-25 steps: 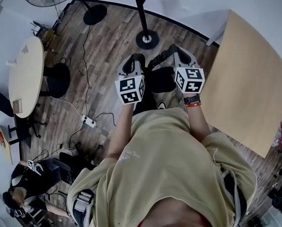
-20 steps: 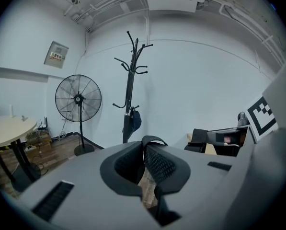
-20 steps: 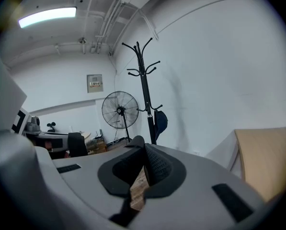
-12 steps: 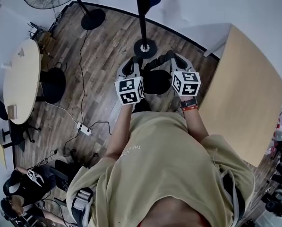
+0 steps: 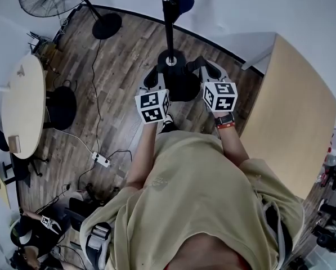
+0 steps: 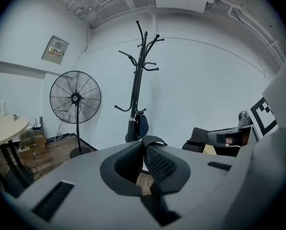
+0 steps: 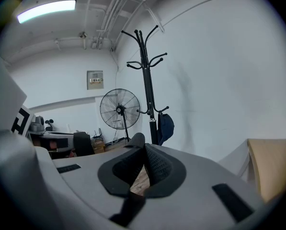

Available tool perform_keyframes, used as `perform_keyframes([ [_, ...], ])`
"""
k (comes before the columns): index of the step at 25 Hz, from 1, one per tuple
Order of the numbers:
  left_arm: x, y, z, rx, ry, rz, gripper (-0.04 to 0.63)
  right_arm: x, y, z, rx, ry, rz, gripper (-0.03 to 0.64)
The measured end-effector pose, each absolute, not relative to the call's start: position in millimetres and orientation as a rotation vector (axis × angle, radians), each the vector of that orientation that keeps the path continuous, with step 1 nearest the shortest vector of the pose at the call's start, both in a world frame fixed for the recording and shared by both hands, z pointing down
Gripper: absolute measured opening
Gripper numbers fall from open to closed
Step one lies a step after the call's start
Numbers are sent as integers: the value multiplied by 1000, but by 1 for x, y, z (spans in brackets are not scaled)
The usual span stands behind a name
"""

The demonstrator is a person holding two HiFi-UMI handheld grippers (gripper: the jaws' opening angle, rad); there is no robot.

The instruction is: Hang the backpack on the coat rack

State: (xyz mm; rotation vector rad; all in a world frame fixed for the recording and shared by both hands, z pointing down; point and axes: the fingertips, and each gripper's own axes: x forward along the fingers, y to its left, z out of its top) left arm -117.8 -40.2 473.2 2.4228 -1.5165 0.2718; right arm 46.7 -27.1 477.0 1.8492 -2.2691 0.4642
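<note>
left gripper (image 6: 143, 146): clamped on strap (image 6: 152, 139) | right gripper (image 7: 142, 146): clenched on the strap too | backpack (image 5: 183, 89): hangs between both grippers | rack (image 5: 168, 21): 12 o'clock, near, pole upright, hooks high above the jaws | both grippers about equally near it

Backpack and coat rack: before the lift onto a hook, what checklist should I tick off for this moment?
1. Left tongs shut on the webbing strap: ok.
2. Right tongs shut on the second strap: ok.
3. Backpack hangs between both grippers, in front of the person: ok.
4. Coat rack upright and ahead in both gripper views: ok.
5. Upper hooks bare: ok. A low hook holds a dark blue item, so that one is not ok.
6. Backpack bottom clear of the floor: cannot tell.
</note>
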Motion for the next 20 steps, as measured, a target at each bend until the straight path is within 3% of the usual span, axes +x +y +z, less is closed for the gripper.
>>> perform_keyframes([
  [20, -112, -134, 494, 2522, -1329, 321, 32, 35, -112, 503, 1952, -2173, 540, 18],
])
